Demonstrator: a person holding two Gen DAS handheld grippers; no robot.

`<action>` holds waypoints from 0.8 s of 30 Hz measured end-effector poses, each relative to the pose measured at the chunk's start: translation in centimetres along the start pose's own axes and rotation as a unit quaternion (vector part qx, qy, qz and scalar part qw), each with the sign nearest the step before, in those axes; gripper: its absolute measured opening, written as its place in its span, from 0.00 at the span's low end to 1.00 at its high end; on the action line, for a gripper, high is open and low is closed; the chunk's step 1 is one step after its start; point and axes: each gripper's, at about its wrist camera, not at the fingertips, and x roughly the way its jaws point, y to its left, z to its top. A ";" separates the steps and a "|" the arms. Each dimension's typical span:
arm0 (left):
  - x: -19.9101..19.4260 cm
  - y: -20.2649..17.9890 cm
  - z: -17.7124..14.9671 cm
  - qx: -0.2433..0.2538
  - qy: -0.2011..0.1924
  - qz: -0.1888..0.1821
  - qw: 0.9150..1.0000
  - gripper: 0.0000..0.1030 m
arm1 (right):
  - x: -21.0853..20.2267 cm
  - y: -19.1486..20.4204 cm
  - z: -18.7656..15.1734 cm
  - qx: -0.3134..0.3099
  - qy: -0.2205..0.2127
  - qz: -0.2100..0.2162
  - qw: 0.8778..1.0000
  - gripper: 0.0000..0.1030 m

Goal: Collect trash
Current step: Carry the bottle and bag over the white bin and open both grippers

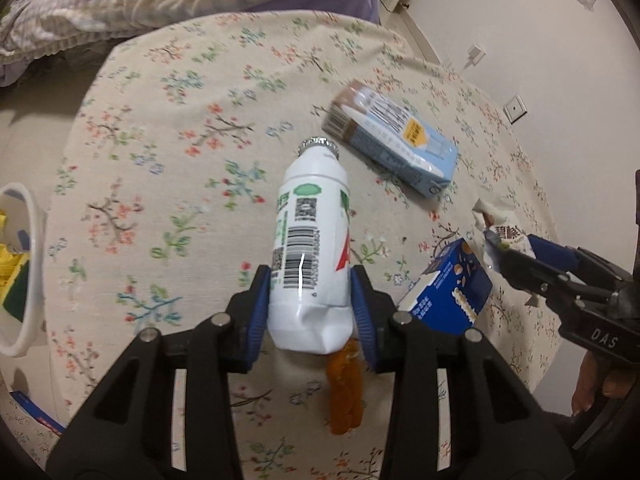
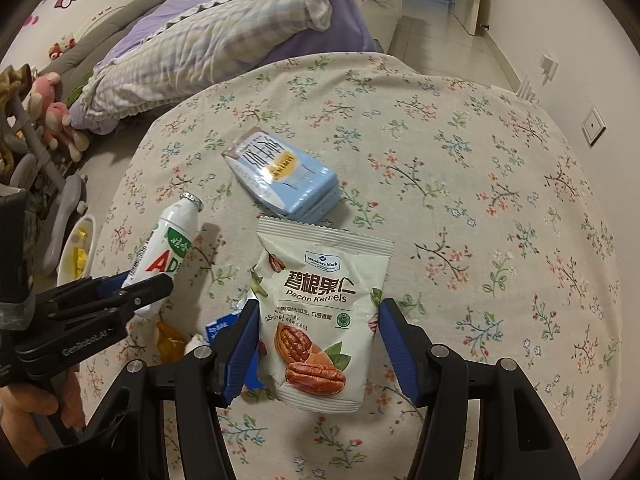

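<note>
My left gripper [image 1: 311,276] is shut on a white plastic bottle [image 1: 308,240]. Its blue pads press the dented lower end, and the foil cap points away from me. From the right wrist, the same bottle [image 2: 168,248] shows at the left in that gripper [image 2: 148,284]. My right gripper [image 2: 318,306] is shut on a white bag of pecan kernels [image 2: 324,264], one pad on each side edge. The left wrist view shows this bag [image 1: 506,232] at the far right, pinched at the tip of the right gripper [image 1: 498,244].
A light blue carton [image 1: 396,140] lies flat on the floral tablecloth [image 1: 160,160]. A dark blue box [image 1: 448,292] and an orange wrapper [image 1: 346,392] lie near the grippers. A white bin [image 1: 24,272] holding yellow scraps stands off the table's left edge. A bed lies beyond.
</note>
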 end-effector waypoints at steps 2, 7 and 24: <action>-0.7 0.7 -0.1 -0.004 -0.007 0.004 1.000 0.40 | 0.0 0.7 0.1 -0.005 -0.002 0.004 1.000 0.59; -2.6 3.2 -0.4 -0.014 -0.024 0.014 1.000 0.40 | 0.2 2.8 0.5 -0.018 -0.005 0.013 1.000 0.59; -7.7 11.6 -3.5 -0.051 -0.058 0.059 0.995 0.40 | 2.4 12.0 1.1 -0.075 -0.002 0.054 0.996 0.59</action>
